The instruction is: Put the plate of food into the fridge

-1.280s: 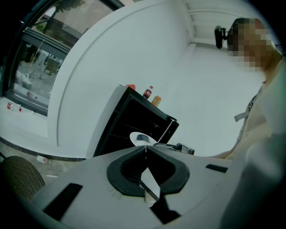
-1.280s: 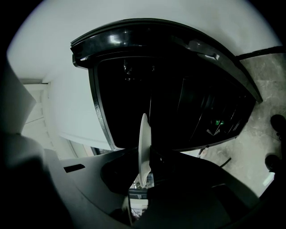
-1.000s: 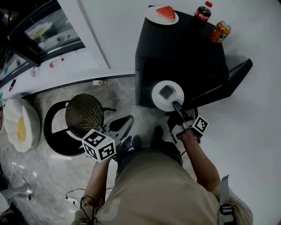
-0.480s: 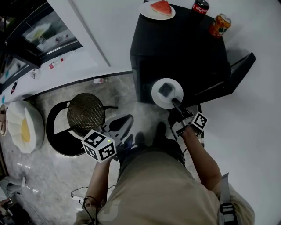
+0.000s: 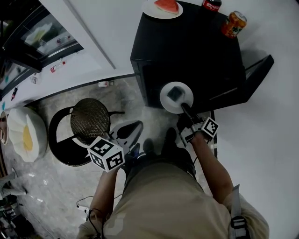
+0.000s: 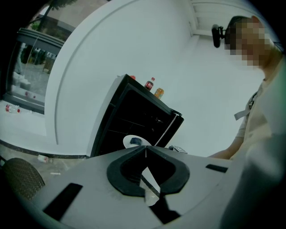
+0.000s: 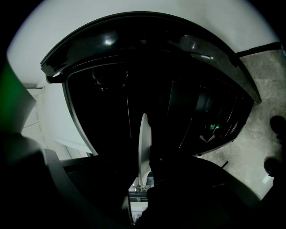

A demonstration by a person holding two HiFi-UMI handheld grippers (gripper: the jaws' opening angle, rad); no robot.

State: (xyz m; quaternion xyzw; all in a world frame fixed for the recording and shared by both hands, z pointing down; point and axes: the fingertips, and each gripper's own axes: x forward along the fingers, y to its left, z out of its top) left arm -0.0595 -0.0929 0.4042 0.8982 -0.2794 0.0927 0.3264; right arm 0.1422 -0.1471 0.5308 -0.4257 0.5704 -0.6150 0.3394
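A black mini fridge (image 5: 187,51) stands against the white wall with its door (image 5: 254,74) swung open to the right. My right gripper (image 5: 185,108) is shut on the near rim of a white plate (image 5: 176,97) with a dark piece of food, holding it level at the fridge's open front. In the right gripper view the plate (image 7: 144,143) shows edge-on before the dark fridge interior (image 7: 170,89). My left gripper (image 5: 128,133) hangs low at the left over the floor. Its jaws meet with nothing between them (image 6: 145,147).
On the fridge top are a plate with a watermelon slice (image 5: 161,7), a cola bottle (image 5: 211,3) and an orange can (image 5: 233,23). A round black stool with a woven seat (image 5: 88,120) stands left of the fridge. A small bottle (image 5: 103,84) lies by the wall.
The right gripper has carried the plate slightly closer to the fridge's open front. The left gripper has hardly moved.
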